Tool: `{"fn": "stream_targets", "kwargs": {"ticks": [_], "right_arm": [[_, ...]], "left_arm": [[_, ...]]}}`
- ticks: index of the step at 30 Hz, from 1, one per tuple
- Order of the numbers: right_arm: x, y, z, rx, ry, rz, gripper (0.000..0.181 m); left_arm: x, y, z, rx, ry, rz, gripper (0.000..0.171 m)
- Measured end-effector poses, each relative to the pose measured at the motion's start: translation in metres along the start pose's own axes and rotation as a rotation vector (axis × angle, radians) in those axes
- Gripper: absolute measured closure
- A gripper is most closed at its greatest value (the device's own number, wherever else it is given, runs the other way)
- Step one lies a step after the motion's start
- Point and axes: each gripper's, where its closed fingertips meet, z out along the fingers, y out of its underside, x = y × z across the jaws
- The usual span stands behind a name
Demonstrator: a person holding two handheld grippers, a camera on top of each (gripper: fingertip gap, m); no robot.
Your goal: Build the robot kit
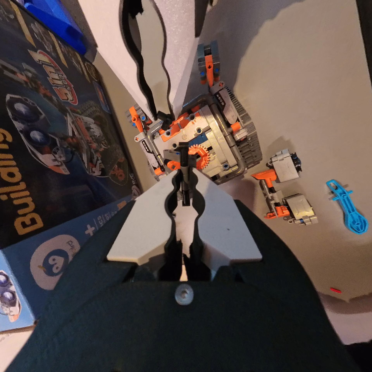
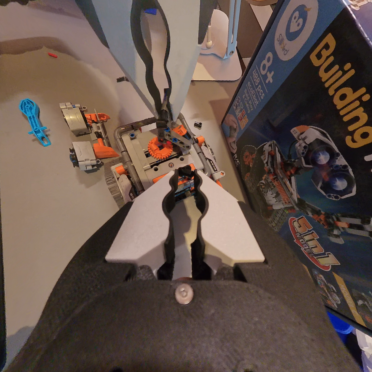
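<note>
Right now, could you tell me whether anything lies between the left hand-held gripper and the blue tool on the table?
Yes. A grey-and-orange sub-assembly lies on the table between the left hand-held gripper, which is shut on a black pin, and the blue tool.

The brick-built vehicle (image 2: 161,159) is smooth, slightly glossy plastic in grey and orange. Beside it, the printed box (image 2: 302,161) looks like glossy cardboard. Left of the vehicle lies a shiny blue plastic tool (image 2: 34,120) on the matt, smooth tabletop (image 2: 50,201).
</note>
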Motion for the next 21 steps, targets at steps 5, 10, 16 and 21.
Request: {"fn": "stream_targets", "kwargs": {"ticks": [5,10,16,21], "right_arm": [[0.0,0.0,-0.001,-0.005,0.003,-0.001,0.168],[-0.003,0.0,-0.003,-0.023,0.006,-0.013,0.168],[-0.009,-0.005,-0.012,-0.047,0.031,-0.063,0.168],[-0.013,-0.012,-0.023,-0.041,0.061,-0.092,0.168]], "left_arm": [[0.002,0.001,0.002,-0.061,-0.012,-0.087,0.166],[0.0,-0.001,0.003,-0.106,-0.058,-0.173,0.166],[0.002,0.0,0.004,-0.174,-0.178,-0.182,0.166],[0.003,-0.003,0.004,-0.225,-0.295,-0.179,0.165]]}}
